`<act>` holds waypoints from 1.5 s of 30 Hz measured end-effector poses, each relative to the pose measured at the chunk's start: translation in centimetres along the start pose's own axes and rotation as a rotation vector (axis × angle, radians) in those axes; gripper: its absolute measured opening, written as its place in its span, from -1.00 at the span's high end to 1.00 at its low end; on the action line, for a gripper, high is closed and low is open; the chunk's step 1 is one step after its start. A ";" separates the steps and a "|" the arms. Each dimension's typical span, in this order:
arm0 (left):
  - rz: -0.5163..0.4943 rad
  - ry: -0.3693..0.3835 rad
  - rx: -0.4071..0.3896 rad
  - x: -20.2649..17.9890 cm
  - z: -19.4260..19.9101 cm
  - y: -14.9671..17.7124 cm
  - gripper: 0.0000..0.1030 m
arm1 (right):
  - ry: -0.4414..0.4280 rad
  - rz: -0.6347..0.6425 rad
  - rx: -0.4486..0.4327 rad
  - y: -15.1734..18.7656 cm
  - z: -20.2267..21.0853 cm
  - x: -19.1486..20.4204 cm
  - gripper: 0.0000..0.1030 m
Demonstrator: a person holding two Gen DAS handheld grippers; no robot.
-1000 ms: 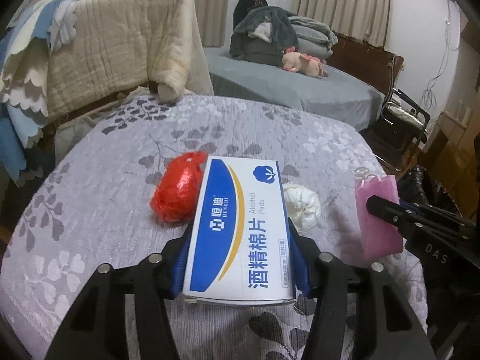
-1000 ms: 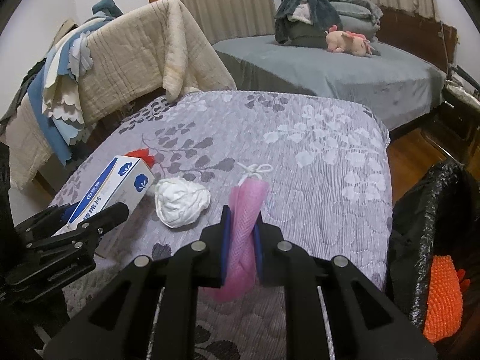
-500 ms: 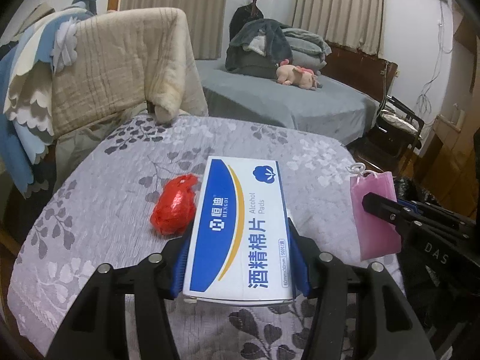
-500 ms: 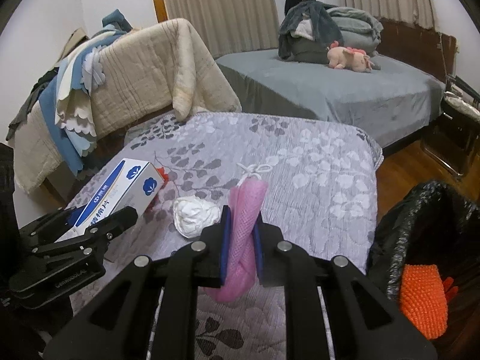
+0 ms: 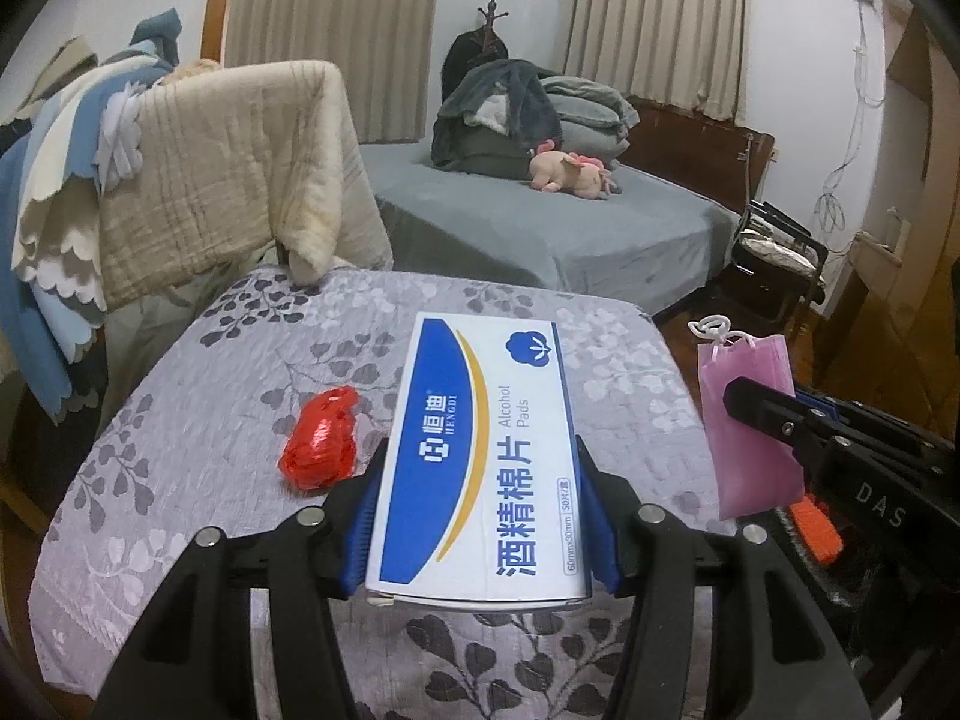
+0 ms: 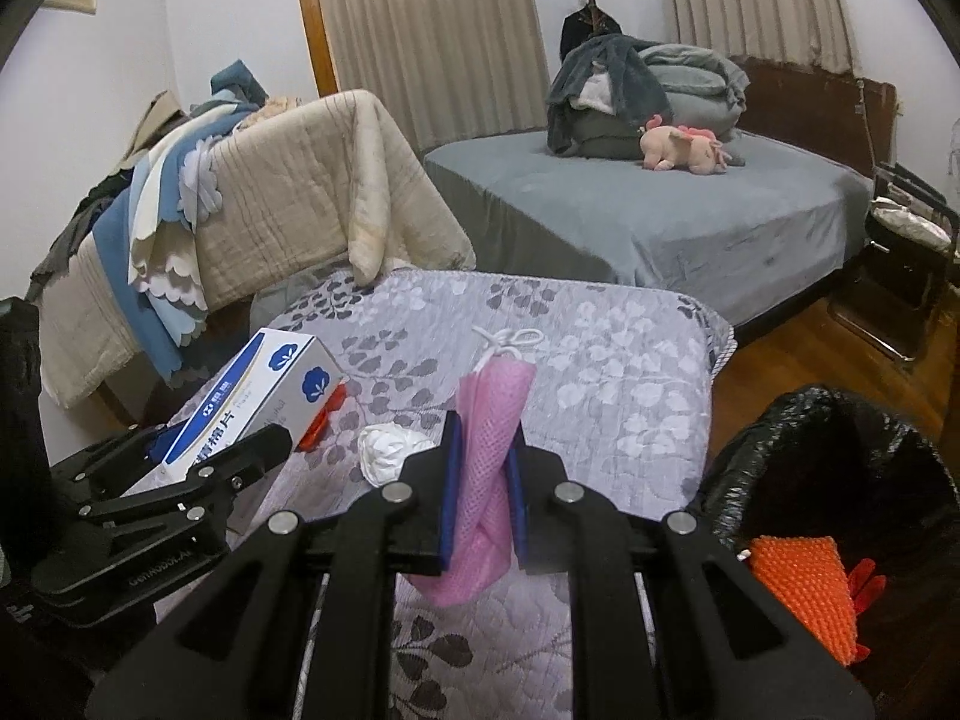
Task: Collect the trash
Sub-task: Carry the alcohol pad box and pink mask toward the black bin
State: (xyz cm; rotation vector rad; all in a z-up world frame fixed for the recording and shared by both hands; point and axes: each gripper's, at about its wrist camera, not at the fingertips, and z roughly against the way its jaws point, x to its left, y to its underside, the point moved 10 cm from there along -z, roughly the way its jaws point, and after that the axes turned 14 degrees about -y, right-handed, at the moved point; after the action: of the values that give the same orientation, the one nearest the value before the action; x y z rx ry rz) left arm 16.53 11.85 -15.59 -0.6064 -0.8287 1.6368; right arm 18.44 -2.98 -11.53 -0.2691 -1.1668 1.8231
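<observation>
Left wrist view: left gripper (image 5: 480, 516) clamped on alcohol-pad box (image 5: 480, 450), raised above bed (image 5: 180, 480) near front edge. Right gripper (image 6: 483, 492) pinched tight on pink mesh pouch (image 6: 489, 420), also off surface. Black trash bag (image 6: 798, 438) beside bed's right edge, orange item (image 6: 804, 588) already inside. Judged partway: two pieces in hand, not yet binned. Left on bedspread: red wrapper (image 5: 321, 444), white wad (image 6: 390, 450). Room: grey second bed (image 6: 660, 216), curtains, wood floor.
</observation>
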 end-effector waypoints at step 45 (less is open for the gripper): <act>-0.189 0.260 -0.130 -19.5 9.1 -1.5 -0.07 | 0.287 -0.084 -0.192 1.7 18.7 -12.9 0.74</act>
State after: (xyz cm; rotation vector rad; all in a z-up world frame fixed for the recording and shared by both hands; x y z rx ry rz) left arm 14.79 -8.77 -9.58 -0.7888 -0.7786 1.3083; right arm 13.27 -24.66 -6.64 -0.5646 -1.1314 1.5423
